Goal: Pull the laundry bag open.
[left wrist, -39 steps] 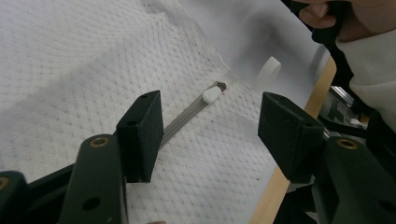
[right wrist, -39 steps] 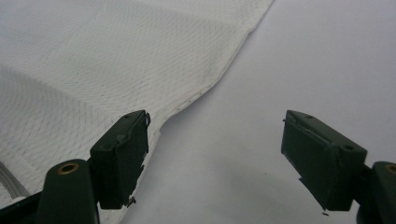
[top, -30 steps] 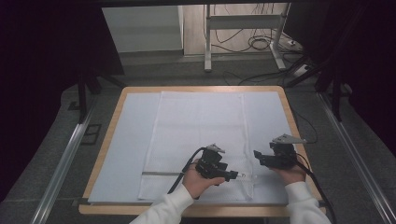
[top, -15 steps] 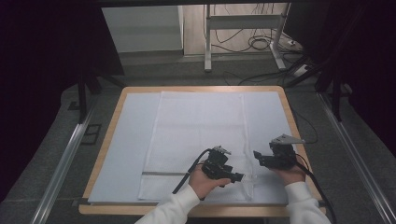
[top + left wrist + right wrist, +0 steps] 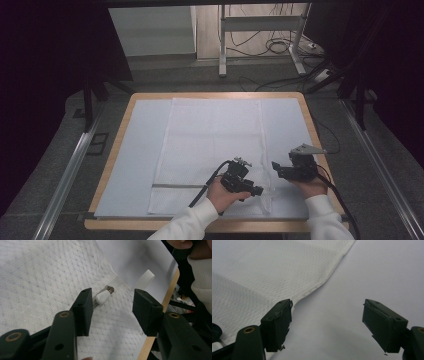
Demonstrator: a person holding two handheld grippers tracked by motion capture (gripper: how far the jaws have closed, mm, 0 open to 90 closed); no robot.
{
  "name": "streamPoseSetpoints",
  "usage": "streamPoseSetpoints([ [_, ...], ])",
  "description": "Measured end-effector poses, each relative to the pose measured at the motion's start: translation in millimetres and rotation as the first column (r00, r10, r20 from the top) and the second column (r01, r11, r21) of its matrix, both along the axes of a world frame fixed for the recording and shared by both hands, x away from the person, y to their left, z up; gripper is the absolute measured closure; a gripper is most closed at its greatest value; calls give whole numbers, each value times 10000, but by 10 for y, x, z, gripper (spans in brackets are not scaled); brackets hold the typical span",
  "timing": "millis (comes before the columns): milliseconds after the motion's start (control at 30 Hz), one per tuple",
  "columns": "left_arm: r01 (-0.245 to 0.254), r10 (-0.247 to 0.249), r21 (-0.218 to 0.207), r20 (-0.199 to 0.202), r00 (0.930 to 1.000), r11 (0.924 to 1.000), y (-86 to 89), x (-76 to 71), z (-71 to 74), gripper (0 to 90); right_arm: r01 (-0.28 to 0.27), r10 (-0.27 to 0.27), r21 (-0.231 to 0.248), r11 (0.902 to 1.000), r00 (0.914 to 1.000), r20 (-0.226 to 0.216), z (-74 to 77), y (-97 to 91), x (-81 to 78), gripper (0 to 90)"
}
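Observation:
A white waffle-weave towel [image 5: 210,145] lies flat on a pale mat [image 5: 132,160], with a grey stripe [image 5: 175,186] near its front edge. My left gripper [image 5: 257,191] is low over the towel's near right corner, pointing right. Its jaws have just been closing and still stand apart; in the left gripper view [image 5: 112,307] the cloth [image 5: 45,277] lies beneath them, with a small white piece [image 5: 102,297] on it just beyond the jaws, and the pads press on nothing. My right gripper [image 5: 276,169] is open over the bare mat [image 5: 362,277], just right of the towel's edge [image 5: 322,282].
The wooden table rim [image 5: 127,115] frames the mat. A white ribbed loop [image 5: 147,277] sticks out past the towel's corner. Metal rails [image 5: 70,170] run along both sides of the table, and cables [image 5: 280,47] lie on the floor behind it.
My left gripper has shifted right and slightly down, toward the towel's near right corner. The right gripper has stayed where it was.

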State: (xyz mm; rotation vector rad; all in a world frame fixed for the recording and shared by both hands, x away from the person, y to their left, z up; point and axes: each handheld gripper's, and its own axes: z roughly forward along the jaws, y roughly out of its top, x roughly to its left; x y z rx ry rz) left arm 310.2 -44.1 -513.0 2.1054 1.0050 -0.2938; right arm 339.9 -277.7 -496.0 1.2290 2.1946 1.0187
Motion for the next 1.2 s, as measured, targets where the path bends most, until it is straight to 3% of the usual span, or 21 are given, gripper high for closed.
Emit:
streamPoseSetpoints([
  [333,7,-16,-237,-373,9993,9997,-21,27,-29,590,42,-42,-14,10000,10000,31,7,-6,2,228],
  [500,-28,23,-106,-420,9991,9999,-43,49,-68,635,56,-56,-37,10000,10000,19,6,-3,2,228],
  [667,-55,53,-52,-401,9992,10000,-61,62,-95,695,107,-104,215,9997,9999,-97,9,-8,8,228],
  [1200,-53,54,126,-94,9999,9999,-111,81,-145,836,168,-167,116,9998,9998,-65,6,-15,7,228],
])
